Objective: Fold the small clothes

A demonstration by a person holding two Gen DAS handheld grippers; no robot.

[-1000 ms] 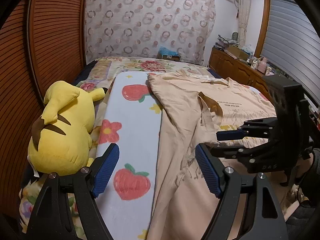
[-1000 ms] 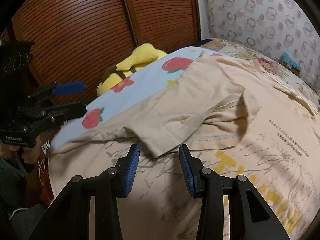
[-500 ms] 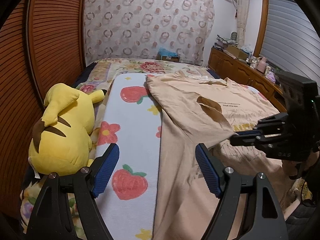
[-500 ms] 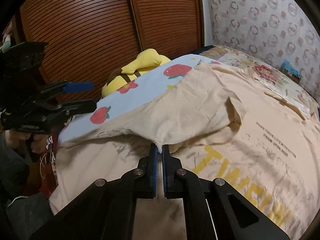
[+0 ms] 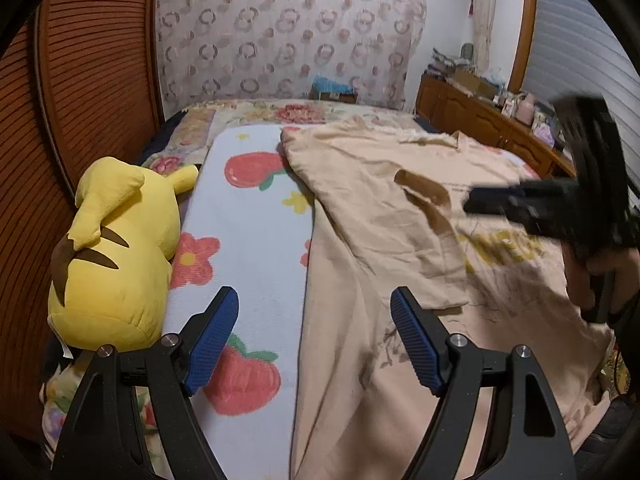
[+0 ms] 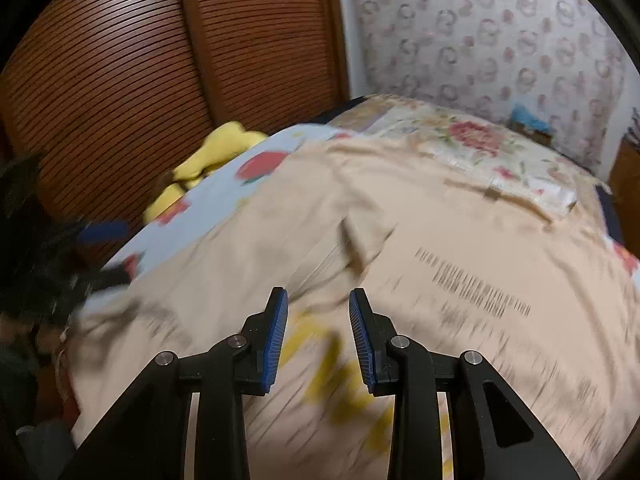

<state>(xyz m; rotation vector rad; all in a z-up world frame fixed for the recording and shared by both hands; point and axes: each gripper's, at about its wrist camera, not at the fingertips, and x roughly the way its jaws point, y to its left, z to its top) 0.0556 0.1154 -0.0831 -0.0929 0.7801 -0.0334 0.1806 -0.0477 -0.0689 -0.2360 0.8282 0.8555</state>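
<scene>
Bed (image 5: 256, 216) with one beige T-shirt (image 5: 372, 208), one yellow plush (image 5: 116, 252), left tongs (image 5: 314, 338) wide, right tongs (image 6: 318, 342) just reopened, both empty.

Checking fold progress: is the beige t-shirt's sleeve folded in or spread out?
Folded in: the sleeve lies over the t-shirt chest.
</scene>
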